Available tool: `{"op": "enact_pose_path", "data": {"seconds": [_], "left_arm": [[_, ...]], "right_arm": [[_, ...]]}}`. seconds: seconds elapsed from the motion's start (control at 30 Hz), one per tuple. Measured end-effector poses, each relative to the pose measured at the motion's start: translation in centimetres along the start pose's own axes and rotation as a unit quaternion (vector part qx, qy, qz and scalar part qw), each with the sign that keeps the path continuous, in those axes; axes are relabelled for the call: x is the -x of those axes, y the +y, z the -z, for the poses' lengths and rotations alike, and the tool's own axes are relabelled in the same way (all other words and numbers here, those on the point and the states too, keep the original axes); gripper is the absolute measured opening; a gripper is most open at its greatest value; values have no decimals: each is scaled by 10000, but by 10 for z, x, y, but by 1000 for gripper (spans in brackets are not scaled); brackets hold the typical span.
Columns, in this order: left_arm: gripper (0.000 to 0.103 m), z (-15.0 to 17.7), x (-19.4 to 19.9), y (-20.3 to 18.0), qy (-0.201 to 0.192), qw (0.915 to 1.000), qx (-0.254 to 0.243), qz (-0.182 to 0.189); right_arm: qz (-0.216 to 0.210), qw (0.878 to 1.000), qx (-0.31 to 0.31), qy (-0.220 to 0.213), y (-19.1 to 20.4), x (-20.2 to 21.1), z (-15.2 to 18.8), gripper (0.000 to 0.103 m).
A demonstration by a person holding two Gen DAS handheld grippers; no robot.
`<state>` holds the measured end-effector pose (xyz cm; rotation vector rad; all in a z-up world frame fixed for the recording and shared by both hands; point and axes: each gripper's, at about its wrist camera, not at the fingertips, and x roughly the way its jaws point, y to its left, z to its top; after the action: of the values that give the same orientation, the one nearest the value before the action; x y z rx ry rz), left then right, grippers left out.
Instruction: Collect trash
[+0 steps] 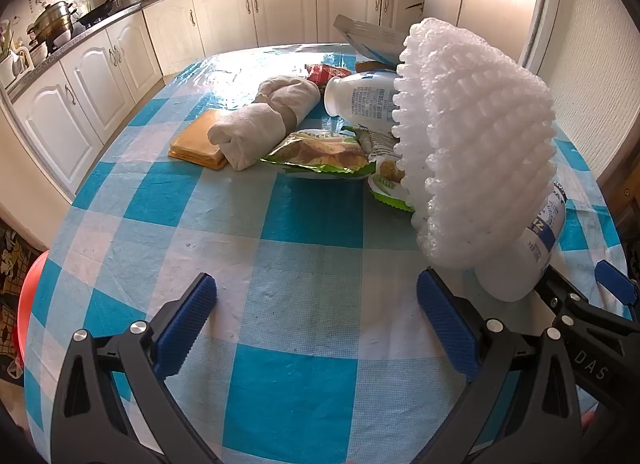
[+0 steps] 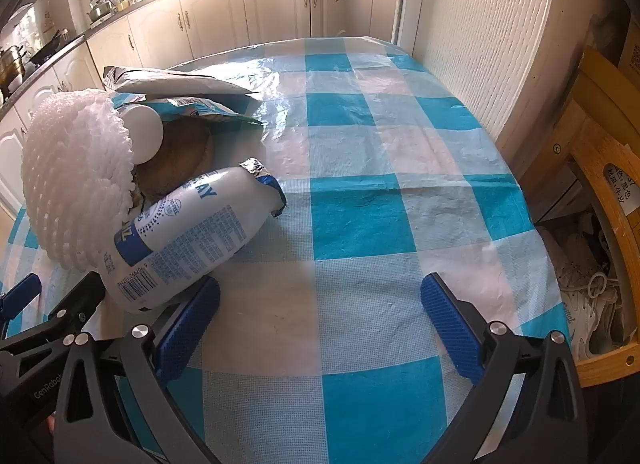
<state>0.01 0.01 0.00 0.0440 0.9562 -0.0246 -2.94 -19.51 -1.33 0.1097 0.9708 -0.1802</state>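
Trash lies on a table with a blue-and-white checked cloth [image 1: 304, 264]. A white foam fruit net [image 1: 476, 144] leans on a lying white bottle [image 1: 524, 260]; the same net [image 2: 72, 184] and bottle [image 2: 188, 232] show in the right wrist view. Farther back lie a second white bottle [image 1: 360, 98], a green snack wrapper [image 1: 320, 154], a rolled white cloth [image 1: 264, 120], an orange packet [image 1: 200, 140] and a red wrapper [image 1: 326, 72]. My left gripper [image 1: 316, 316] is open over bare cloth. My right gripper [image 2: 320, 316] is open too, its left finger just beside the bottle.
A grey foil bag [image 2: 180, 84] lies behind a brown round object [image 2: 180, 160]. Kitchen cabinets [image 1: 120, 64] run along the far side. A wooden chair [image 2: 600, 168] stands right of the table, with shoes [image 2: 588, 296] beneath. Something red [image 1: 30, 304] is at the table's left edge.
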Motion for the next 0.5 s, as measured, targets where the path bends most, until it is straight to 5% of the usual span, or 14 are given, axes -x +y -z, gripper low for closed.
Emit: {"op": "enact_pose_path", "data": {"seconds": [0.5], "left_arm": [[100,14,14,6,-184,9998,-29,122]], "right_arm": [[-148,9998,10,-110,1,16,15,99]]}}
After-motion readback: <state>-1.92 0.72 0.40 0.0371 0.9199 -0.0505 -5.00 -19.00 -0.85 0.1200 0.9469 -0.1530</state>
